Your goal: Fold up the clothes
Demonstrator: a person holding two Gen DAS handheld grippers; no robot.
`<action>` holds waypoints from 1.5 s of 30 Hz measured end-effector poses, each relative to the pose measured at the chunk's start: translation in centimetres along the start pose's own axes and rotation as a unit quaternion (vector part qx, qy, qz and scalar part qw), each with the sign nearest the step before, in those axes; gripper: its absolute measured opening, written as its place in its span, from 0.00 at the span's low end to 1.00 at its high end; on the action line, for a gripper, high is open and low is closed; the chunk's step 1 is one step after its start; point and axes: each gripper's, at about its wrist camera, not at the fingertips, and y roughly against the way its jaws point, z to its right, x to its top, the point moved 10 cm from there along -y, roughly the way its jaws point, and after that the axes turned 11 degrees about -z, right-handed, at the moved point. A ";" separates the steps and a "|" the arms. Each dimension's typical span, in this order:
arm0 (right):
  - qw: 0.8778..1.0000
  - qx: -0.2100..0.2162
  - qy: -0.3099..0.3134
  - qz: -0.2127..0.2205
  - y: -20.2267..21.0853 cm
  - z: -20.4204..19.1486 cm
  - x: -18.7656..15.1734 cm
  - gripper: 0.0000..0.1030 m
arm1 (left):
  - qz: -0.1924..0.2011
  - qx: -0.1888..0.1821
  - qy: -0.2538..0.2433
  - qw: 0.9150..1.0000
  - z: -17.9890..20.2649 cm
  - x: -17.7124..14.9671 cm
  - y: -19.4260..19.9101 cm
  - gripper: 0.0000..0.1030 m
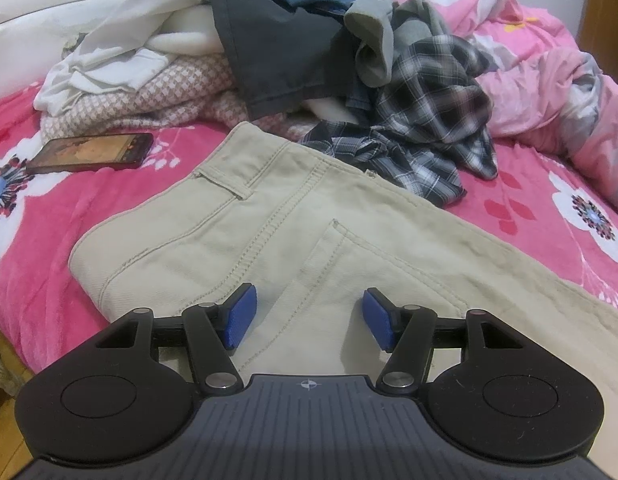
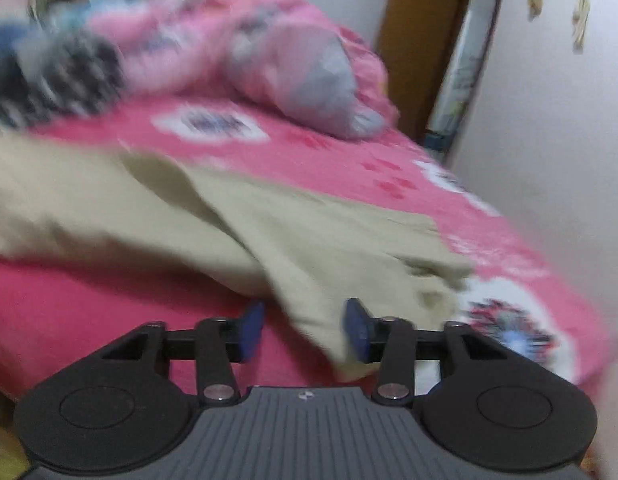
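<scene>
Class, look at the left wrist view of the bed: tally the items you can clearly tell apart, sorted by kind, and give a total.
Trousers: 2, the beige trousers spread flat and a dark grey pair on the pile
Shirts: 1, the plaid shirt
Phones: 1, the phone
Quilts: 1, the pink quilt
Total: 5
The other garments in the pile overlap too much to count.

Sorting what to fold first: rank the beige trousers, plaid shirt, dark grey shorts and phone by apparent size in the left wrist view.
1. beige trousers, though nearest the camera, so enlarged.
2. and 3. plaid shirt and dark grey shorts: too alike to rank.
4. phone, smallest.
</scene>
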 end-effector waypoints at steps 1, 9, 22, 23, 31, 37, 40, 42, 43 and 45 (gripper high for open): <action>1.000 -0.015 -0.005 -0.004 -0.3 0.7 0.0 0.22 | 0.000 -0.001 0.002 1.000 0.0 0.0 0.0 0.58; 0.994 -0.069 -0.009 0.085 1.7 5.3 6.5 0.12 | 0.002 0.000 0.003 1.000 0.0 0.0 0.0 0.58; 0.974 0.153 -0.157 -0.061 -11.6 12.4 10.4 0.43 | 0.010 0.016 -0.016 1.000 0.1 0.0 -0.2 0.58; 0.960 0.185 -0.196 -0.078 -12.6 13.3 9.9 0.46 | 0.010 0.017 -0.019 1.000 0.1 0.0 -0.2 0.59; 0.866 0.309 -0.380 -0.096 -13.5 20.1 7.4 0.59 | 0.009 0.020 -0.026 0.999 0.2 0.0 -0.4 0.60; 0.888 0.258 -0.380 0.030 -5.9 23.6 5.6 0.60 | 0.007 0.025 -0.027 0.999 0.3 0.1 -0.6 0.61; 0.952 0.196 -0.232 0.028 -5.0 18.7 5.9 0.60 | 0.005 0.028 -0.027 0.999 0.4 0.1 -0.6 0.62; 0.977 0.169 -0.129 0.024 -5.1 15.3 6.1 0.60 | 0.004 0.030 -0.027 0.999 0.5 0.1 -0.6 0.62; 0.984 0.160 -0.077 0.022 -5.3 13.4 6.3 0.60 | 0.003 0.031 -0.028 0.999 0.5 0.1 -0.6 0.62; 0.991 0.134 -0.009 0.009 -6.6 11.2 6.8 0.59 | 0.002 0.033 -0.028 0.999 0.5 0.1 -0.6 0.62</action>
